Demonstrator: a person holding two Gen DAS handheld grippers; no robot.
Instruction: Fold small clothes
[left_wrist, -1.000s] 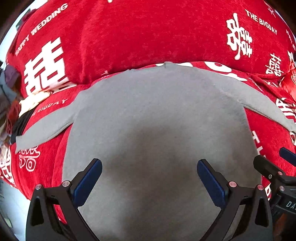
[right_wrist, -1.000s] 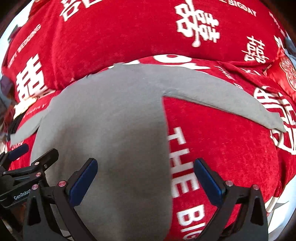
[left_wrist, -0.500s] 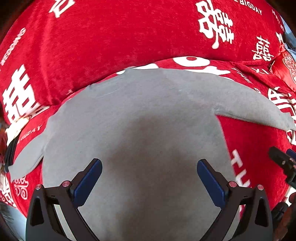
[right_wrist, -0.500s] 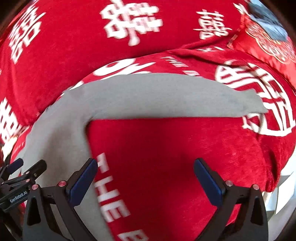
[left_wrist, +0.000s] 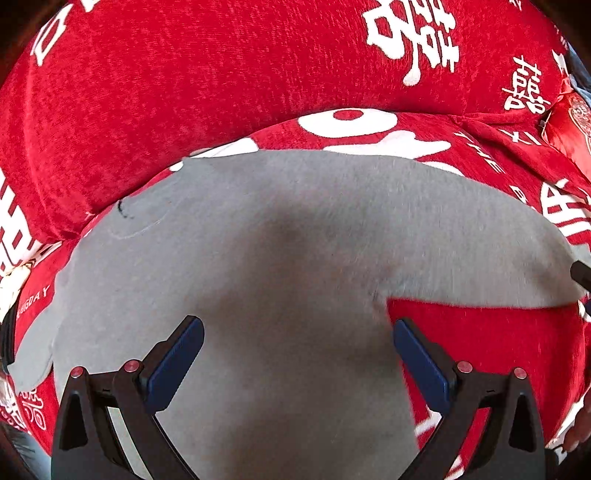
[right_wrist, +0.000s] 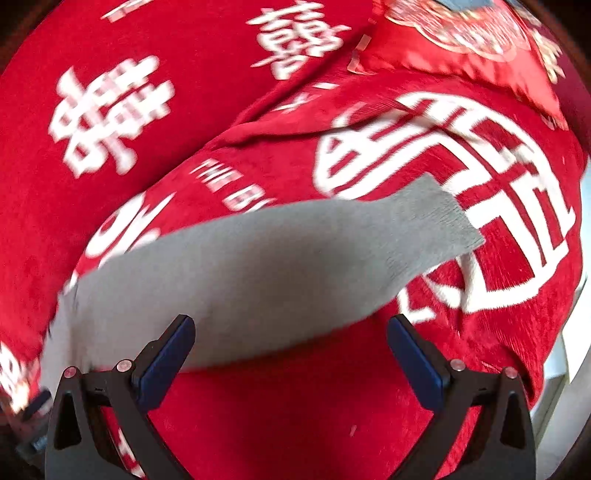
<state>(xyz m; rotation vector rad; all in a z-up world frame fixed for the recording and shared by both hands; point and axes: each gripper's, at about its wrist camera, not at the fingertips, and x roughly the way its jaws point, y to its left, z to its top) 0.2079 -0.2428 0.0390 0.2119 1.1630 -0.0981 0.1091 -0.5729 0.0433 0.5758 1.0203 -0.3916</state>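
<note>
1. The grey top (left_wrist: 280, 258) lies flat on the red cover (left_wrist: 184, 81) of a sofa-like seat, and its right sleeve (right_wrist: 280, 266) stretches out to the right.
2. The long axis of the sleeve runs from lower left to upper right in the right wrist view; the ribbed cuff (right_wrist: 447, 225) is the far end, ahead and to the right of the right gripper (right_wrist: 291, 354).
3. The right gripper is the nearer one to the sleeve. Its jaws stand wide apart and hold nothing.
4. The left gripper (left_wrist: 299, 354) hangs over the body of the top, also spread and empty.
5. White printing on the cover reads "BIGDAY" (left_wrist: 35, 295), among white Chinese characters.
</note>
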